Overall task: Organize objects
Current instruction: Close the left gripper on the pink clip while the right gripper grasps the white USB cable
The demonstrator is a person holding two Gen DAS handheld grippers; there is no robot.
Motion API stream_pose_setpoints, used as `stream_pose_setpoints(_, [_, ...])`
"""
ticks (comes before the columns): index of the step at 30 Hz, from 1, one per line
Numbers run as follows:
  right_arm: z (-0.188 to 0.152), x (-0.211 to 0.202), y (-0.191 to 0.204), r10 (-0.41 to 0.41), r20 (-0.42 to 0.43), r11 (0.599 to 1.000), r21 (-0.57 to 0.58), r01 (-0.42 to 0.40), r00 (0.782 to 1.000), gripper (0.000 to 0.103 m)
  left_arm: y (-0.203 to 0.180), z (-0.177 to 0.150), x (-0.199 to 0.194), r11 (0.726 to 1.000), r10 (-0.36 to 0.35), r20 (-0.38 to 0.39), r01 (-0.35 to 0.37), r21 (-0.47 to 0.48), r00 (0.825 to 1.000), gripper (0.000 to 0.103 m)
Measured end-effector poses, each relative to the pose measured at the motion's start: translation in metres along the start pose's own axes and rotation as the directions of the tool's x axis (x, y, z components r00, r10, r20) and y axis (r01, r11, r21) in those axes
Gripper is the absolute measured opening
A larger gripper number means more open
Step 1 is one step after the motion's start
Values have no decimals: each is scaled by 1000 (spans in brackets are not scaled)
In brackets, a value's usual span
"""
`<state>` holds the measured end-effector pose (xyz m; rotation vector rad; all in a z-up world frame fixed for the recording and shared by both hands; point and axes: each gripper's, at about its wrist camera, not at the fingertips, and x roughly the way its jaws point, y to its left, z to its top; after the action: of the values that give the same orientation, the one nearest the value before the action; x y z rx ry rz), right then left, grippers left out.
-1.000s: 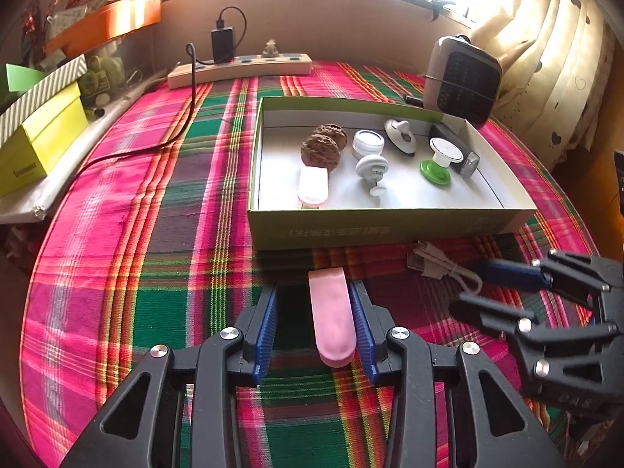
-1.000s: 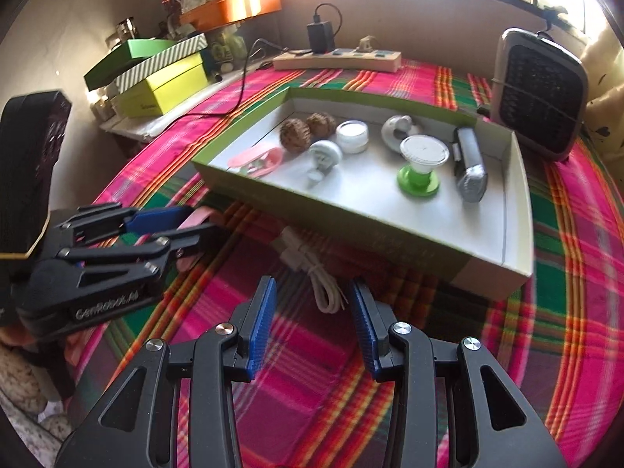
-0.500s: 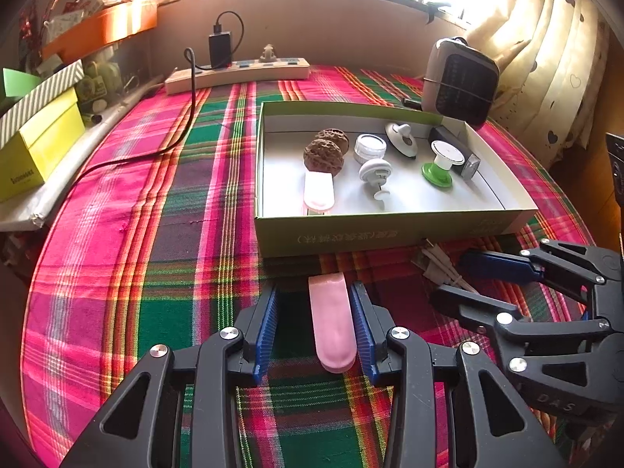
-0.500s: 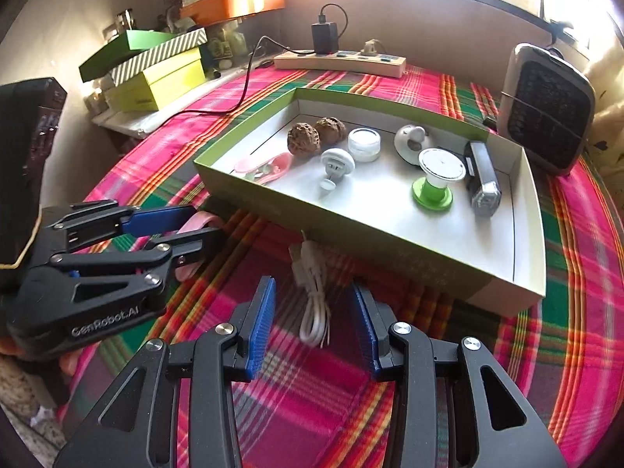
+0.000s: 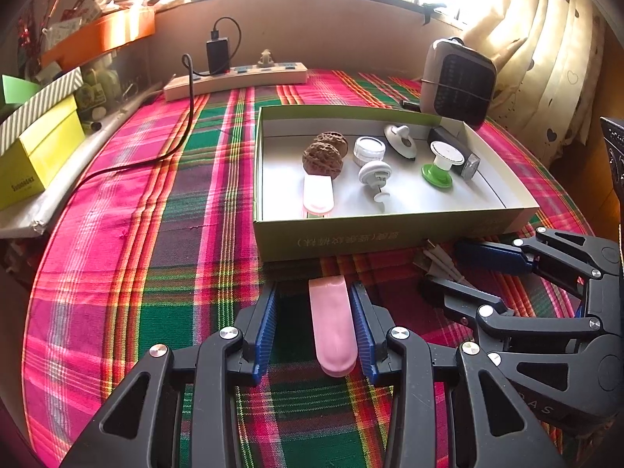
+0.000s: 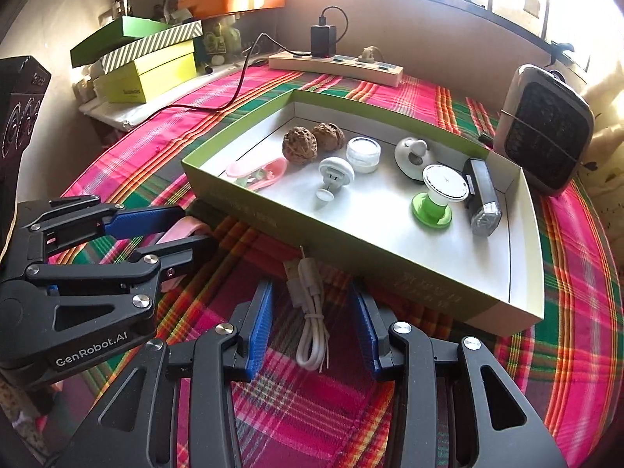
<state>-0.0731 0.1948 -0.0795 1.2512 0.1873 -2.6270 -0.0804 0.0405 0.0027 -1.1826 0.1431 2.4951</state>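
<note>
A pink oblong case (image 5: 332, 325) lies on the plaid cloth between the open jaws of my left gripper (image 5: 314, 323), nearer the right pad; it also shows in the right wrist view (image 6: 183, 234). A coiled white USB cable (image 6: 310, 308) lies between the open jaws of my right gripper (image 6: 312, 327), untouched; its plug end shows in the left wrist view (image 5: 436, 263). Just beyond both stands a green-rimmed shallow box (image 6: 390, 273) holding two walnuts (image 6: 298, 144), a small jar, white hooks, a green-based hook (image 6: 433, 201), a pink clipper and a silver device.
A grey heater (image 6: 546, 128) stands behind the box at right. A power strip (image 6: 335, 64) with a charger and black cord lies at the back. Yellow and striped boxes (image 6: 148, 66) are stacked at the left edge. Curtain at far right.
Both grippers have lowered and moved forward slightly; the cable now lies between the right jaws. Both stay open; the pink case has not moved.
</note>
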Motion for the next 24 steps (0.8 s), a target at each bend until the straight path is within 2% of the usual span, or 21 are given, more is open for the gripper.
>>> stream_pose_setpoints(4, [0,0,1,-4,0,1000,1,4,1000,40,0,0,0,1000,-1,0,1,-1,1000,34])
stream_pose_setpoints(11, [-1,-2,-1,-3,5,1000,15,3,1000,20,2,1,0,1000,11,1,-11,-7,1000,27])
stream_pose_setpoints(24, [-2,-2,-1,-3,5,1000,20,3,1000,20,5,0,0,999,29,3,-29,-20,1000,16])
